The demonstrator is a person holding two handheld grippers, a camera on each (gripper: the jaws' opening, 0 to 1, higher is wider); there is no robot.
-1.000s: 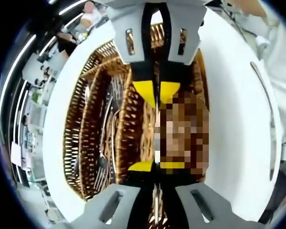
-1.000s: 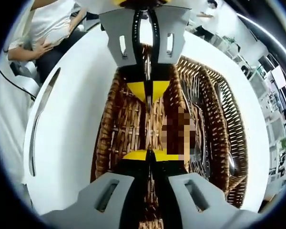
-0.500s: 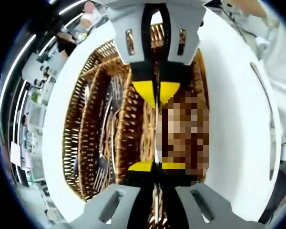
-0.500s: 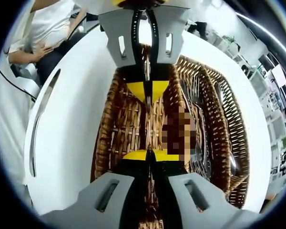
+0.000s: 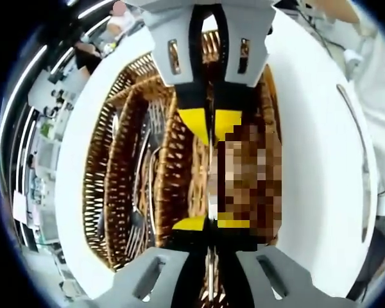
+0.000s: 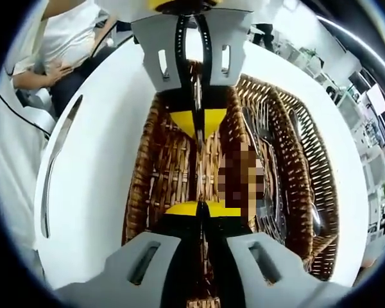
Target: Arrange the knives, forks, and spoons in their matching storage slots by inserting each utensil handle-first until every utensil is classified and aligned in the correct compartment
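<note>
The landmark is a woven wicker tray (image 5: 179,160), brown, oblong, split by wicker walls into long parallel compartments, resting on a smooth white tabletop (image 5: 308,160).

Left gripper view: the left gripper (image 5: 210,223) has grey moulded jaws with yellow pads pressed together on a thin bright metal utensil (image 5: 212,205), which lies lengthwise over the compartment nearest the tray's outer wall. The right gripper (image 5: 211,125) enters opposite, its yellow pads closed on the same slim piece. What kind of utensil it is cannot be told. In the tray's middle compartment lie forks (image 5: 144,186), their polished tines visible.

Right gripper view: the right gripper (image 6: 201,208) is closed on the slim metal strip (image 6: 198,173), which runs along the same end compartment, above the wicker (image 6: 167,167) floor. Forks (image 6: 269,160) sit in the adjacent compartment; spoons (image 6: 311,218), with rounded bowls, lie in the compartment beyond. A long narrow metal piece (image 6: 54,160) lies flat on the tabletop (image 6: 109,160), well apart from the tray.
</note>
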